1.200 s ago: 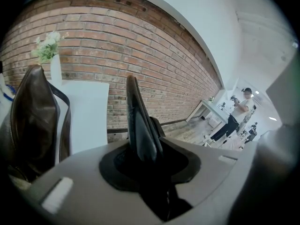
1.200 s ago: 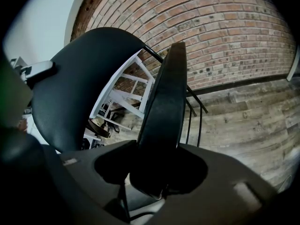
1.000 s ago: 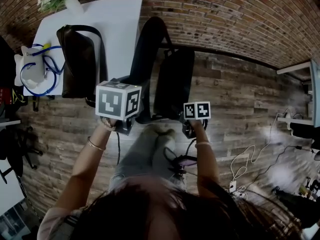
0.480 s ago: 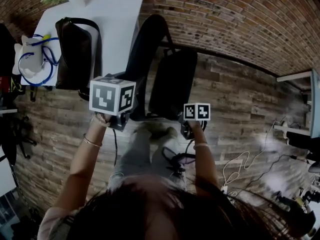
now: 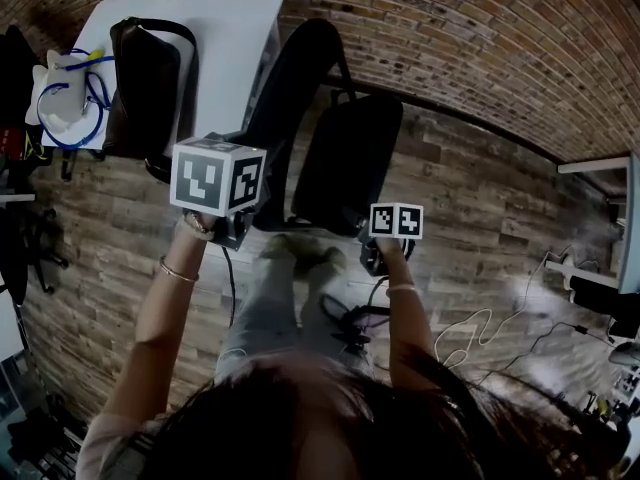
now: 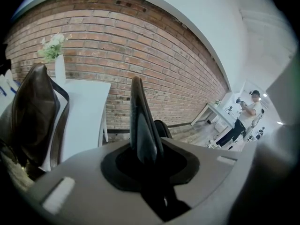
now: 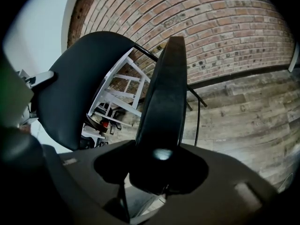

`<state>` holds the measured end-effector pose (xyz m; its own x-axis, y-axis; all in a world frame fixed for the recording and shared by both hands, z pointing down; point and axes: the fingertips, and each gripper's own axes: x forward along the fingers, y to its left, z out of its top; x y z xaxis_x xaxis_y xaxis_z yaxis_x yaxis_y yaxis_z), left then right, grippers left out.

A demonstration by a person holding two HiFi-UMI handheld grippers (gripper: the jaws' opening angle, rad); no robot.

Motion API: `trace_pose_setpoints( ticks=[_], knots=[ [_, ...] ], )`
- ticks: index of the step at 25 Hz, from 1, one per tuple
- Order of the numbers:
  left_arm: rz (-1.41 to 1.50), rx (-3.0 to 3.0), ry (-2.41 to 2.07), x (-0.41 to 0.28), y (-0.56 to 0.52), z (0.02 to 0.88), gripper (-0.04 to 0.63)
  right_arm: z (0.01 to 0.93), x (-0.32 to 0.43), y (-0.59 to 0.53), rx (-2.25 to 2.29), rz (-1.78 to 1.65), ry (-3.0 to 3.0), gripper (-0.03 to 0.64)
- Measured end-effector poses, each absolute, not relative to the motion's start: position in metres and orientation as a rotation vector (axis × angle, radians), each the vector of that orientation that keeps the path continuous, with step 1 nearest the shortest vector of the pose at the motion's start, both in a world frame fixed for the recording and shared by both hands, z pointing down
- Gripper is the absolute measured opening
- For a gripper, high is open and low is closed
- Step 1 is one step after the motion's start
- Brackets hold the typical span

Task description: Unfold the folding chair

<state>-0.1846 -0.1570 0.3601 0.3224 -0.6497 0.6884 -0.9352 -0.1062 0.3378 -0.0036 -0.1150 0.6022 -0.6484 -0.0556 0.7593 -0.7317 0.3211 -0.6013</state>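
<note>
Our left gripper (image 6: 145, 165), jaws just closing, grips the backrest (image 6: 140, 121), our right gripper (image 7: 157, 172) clamps the seat (image 7: 164, 102); next we pull them apart.

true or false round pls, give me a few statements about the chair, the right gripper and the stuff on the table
1. The folding chair stands on a wooden floor beside a brick wall. True.
2. The right gripper is empty. False: the edge of the chair's seat sits between its fingers.
3. A dark bag lies on the white table. True.
4. The chair is fully unfolded with its seat level. False: the seat stands on edge, close to upright.
5. The vase of flowers stands on the floor. False: it stands on the white table.
</note>
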Motion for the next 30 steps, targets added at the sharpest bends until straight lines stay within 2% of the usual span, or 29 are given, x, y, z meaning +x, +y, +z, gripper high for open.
trace_pose_setpoints(
  ticks=[30],
  knots=[
    [0.443,1.784,-1.511,-0.151,-0.162,0.373,0.072,0.636,0.082,-0.119,0.58,1.505,-1.956,0.199]
  ],
)
